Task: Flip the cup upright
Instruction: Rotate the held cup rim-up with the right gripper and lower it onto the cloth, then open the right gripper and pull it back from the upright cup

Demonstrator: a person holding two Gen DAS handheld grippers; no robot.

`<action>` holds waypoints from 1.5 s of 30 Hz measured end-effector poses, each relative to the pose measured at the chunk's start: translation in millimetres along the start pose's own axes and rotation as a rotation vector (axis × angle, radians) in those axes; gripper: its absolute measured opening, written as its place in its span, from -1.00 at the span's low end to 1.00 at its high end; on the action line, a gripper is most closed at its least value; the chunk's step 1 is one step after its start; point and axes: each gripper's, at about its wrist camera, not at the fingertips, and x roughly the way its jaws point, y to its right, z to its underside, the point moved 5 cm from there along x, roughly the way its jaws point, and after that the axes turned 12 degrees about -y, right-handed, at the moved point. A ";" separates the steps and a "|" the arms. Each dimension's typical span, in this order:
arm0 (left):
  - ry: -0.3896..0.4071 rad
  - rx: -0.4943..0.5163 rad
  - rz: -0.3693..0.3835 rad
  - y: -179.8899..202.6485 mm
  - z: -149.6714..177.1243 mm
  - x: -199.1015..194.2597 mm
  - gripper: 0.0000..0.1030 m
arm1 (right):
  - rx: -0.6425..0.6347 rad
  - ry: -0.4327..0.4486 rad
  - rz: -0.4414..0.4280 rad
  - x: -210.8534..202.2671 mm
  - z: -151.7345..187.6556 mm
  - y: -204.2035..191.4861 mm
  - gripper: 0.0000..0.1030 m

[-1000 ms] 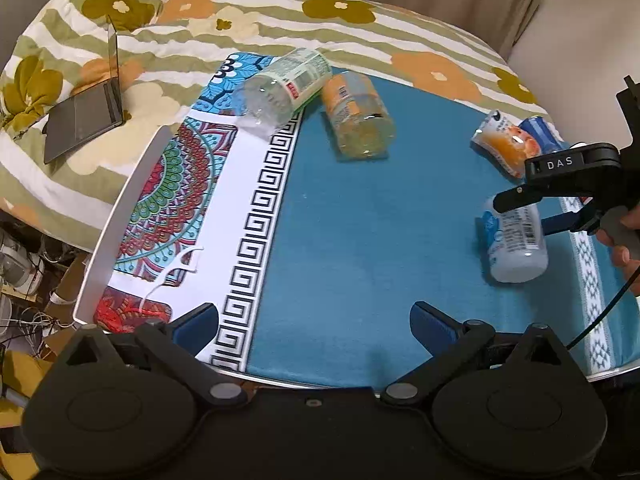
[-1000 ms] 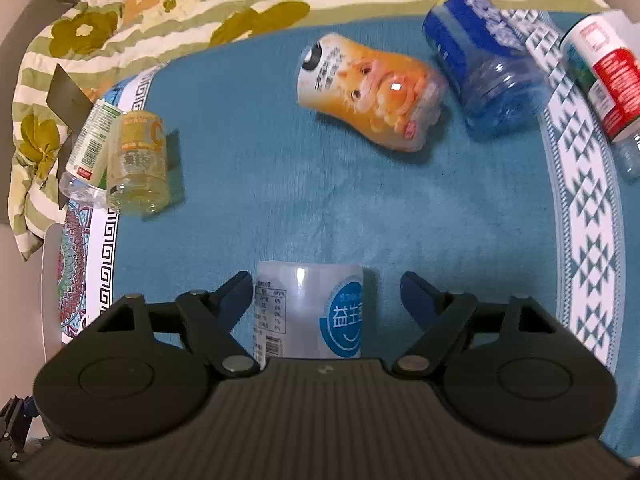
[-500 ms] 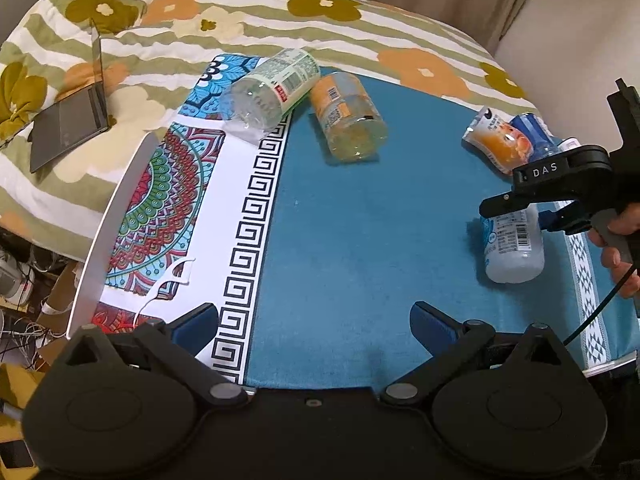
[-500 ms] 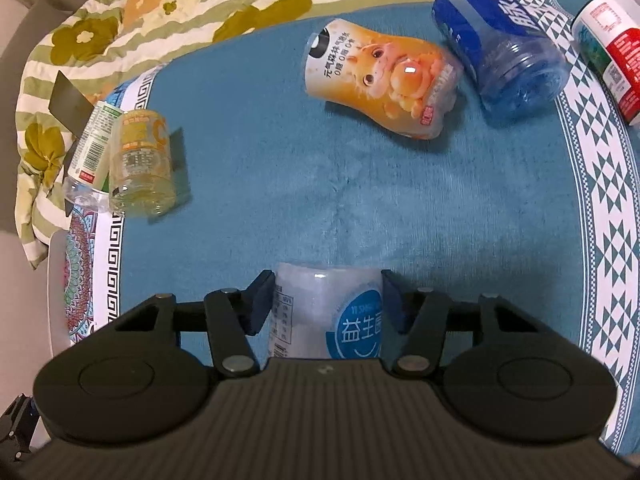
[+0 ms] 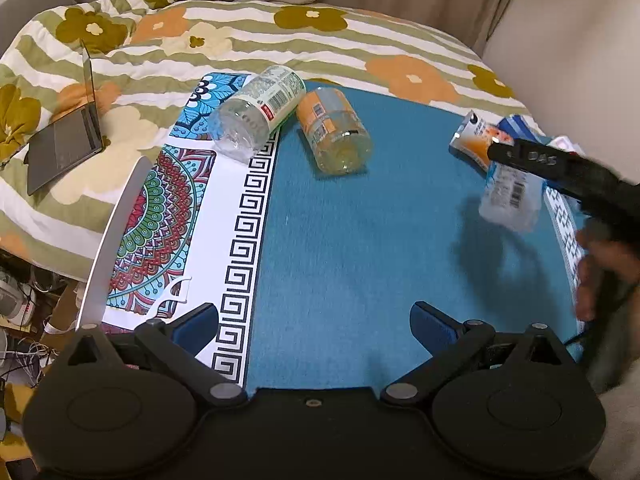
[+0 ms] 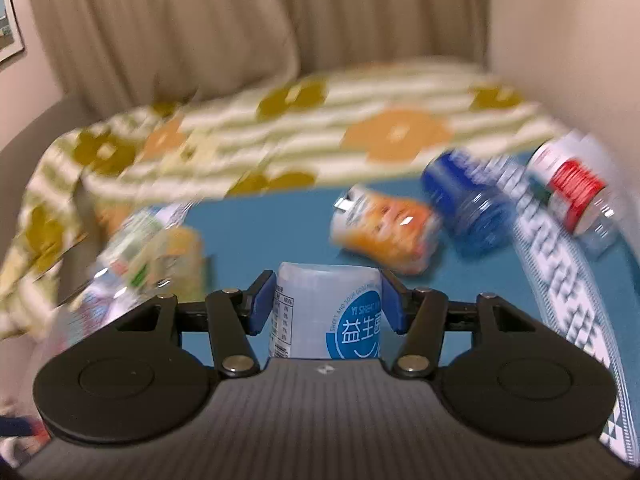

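The right gripper (image 6: 327,304) is clamped on the pale cup (image 6: 326,312), now raised off the teal cloth (image 5: 360,240) where it lay gripped half a second ago; its blue label reads "益生" and "SWEET AND SOUR", upside down; the arm above is marked "DAS"; the left gripper (image 5: 314,322) hangs with fingers apart, unmoved; an orange bottle (image 5: 334,136) lies beyond.

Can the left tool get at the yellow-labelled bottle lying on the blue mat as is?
Probably yes. The left tool is open and empty, with bare blue mat between it and the yellow-labelled bottle. The clear bottle lies close beside it, so that side looks tight.
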 end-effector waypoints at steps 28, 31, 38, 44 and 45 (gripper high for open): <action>-0.016 0.134 -0.026 2.3 18.2 17.0 1.00 | -0.101 0.089 0.142 13.6 43.1 -13.1 0.43; -0.011 0.130 -0.018 4.3 17.6 15.9 1.00 | -0.102 0.071 0.133 11.8 46.4 -12.8 0.44; -0.007 0.120 -0.010 7.4 18.4 15.2 1.00 | -0.109 0.044 0.116 11.6 47.8 -14.3 0.59; 0.002 0.112 -0.015 10.3 19.1 11.3 1.00 | -0.104 0.014 0.112 10.5 47.7 -13.8 0.97; 0.005 0.111 -0.016 11.0 19.0 10.1 1.00 | -0.105 0.001 0.111 10.4 47.5 -13.6 0.97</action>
